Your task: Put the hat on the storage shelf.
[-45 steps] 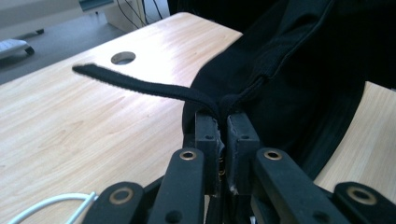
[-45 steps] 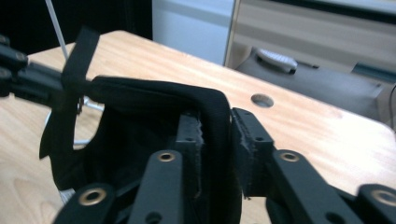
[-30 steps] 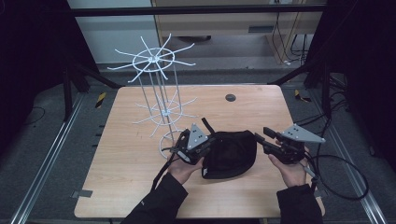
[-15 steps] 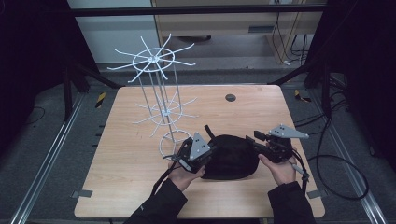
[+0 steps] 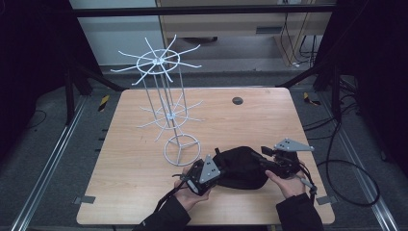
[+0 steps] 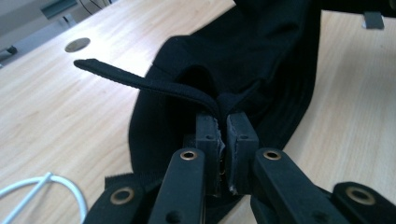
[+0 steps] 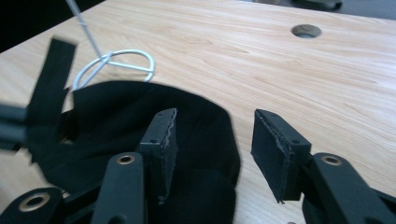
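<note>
A black cap (image 5: 240, 166) lies on the wooden table (image 5: 144, 192) near its front edge, between my two grippers. My left gripper (image 5: 219, 171) is at the cap's left side, and in the left gripper view it (image 6: 223, 128) is shut on the cap's (image 6: 261, 60) rear edge beside the strap (image 6: 140, 81). My right gripper (image 5: 264, 156) is at the cap's right side. Its jaws have just been opening: in the right gripper view the gripper (image 7: 215, 135) stands open astride the cap's (image 7: 116, 121) edge, and neither pad presses on the fabric.
A tall white wire display stand (image 5: 163, 96) rises behind the cap to the left, its ring base (image 5: 182, 149) close to the left gripper. A round cable hole (image 5: 237, 100) sits at the table's far side. Cables trail off on the right of the floor.
Both hands have come down and the cap now rests on the table. The right gripper's jaws have spread apart and let go of the cap's edge. The left grip is unchanged.
</note>
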### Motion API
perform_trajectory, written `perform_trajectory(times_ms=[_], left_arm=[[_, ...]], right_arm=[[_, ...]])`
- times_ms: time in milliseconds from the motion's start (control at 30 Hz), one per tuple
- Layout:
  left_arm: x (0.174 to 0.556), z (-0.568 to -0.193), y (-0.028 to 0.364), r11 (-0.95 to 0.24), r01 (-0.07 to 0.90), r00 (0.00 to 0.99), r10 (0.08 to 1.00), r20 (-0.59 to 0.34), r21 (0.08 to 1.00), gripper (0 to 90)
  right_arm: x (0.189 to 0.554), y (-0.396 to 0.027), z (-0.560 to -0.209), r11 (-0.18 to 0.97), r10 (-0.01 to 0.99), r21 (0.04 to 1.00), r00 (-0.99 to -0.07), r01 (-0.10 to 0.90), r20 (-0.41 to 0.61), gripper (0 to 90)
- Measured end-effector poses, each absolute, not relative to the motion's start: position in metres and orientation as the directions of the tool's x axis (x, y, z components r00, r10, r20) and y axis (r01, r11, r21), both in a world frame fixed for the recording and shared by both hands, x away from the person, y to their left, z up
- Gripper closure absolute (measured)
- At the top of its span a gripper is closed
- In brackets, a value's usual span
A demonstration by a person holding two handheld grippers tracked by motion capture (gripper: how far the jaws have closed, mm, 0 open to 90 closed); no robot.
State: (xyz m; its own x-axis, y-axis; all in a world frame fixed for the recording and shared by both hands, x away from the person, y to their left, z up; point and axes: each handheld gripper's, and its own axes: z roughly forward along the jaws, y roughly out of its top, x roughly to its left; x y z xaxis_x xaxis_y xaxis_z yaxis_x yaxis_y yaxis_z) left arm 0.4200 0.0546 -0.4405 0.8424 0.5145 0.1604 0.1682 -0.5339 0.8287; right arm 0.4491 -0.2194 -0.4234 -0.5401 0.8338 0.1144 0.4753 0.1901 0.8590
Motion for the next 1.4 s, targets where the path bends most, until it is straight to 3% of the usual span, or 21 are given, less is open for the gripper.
perform_trajectory(times_ms=[300, 533, 733, 933, 1100, 1267, 1400], left_arm=[[0.416, -0.451, 0.058, -0.541, 0.187, 0.851, 0.506, 0.139, 0.82, 85.0], [0.413, -0.461, 0.061, -0.555, 0.201, 0.856, 0.5, 0.131, 0.807, 84.9], [0.414, -0.47, 0.06, -0.563, 0.216, 0.855, 0.504, 0.124, 0.798, 84.8], [0.415, -0.47, 0.061, -0.551, 0.217, 0.848, 0.515, 0.124, 0.806, 84.8], [0.416, -0.463, 0.062, -0.528, 0.2, 0.842, 0.523, 0.13, 0.826, 84.9], [0.425, -0.433, 0.06, -0.482, 0.174, 0.818, 0.557, 0.147, 0.859, 85.1], [0.433, -0.419, 0.058, -0.457, 0.173, 0.8, 0.582, 0.147, 0.872, 85.1]], right_arm=[[0.461, -0.221, -0.419, 0.173, 0.854, 0.844, -0.504, 0.508, 0.128, 47.3], [0.469, -0.218, -0.439, 0.242, 0.841, 0.77, -0.523, 0.59, 0.137, 50.5], [0.467, -0.214, -0.456, 0.292, 0.795, 0.695, -0.57, 0.657, 0.205, 57.3], [0.47, -0.209, -0.469, 0.361, 0.764, 0.643, -0.61, 0.675, 0.212, 80.4], [0.467, -0.211, -0.461, 0.352, 0.773, 0.684, -0.61, 0.639, 0.172, 76.9], [0.46, -0.225, -0.432, 0.237, 0.793, 0.798, -0.584, 0.555, 0.171, 65.5], [0.456, -0.231, -0.417, 0.193, 0.803, 0.833, -0.571, 0.519, 0.17, 60.9]])
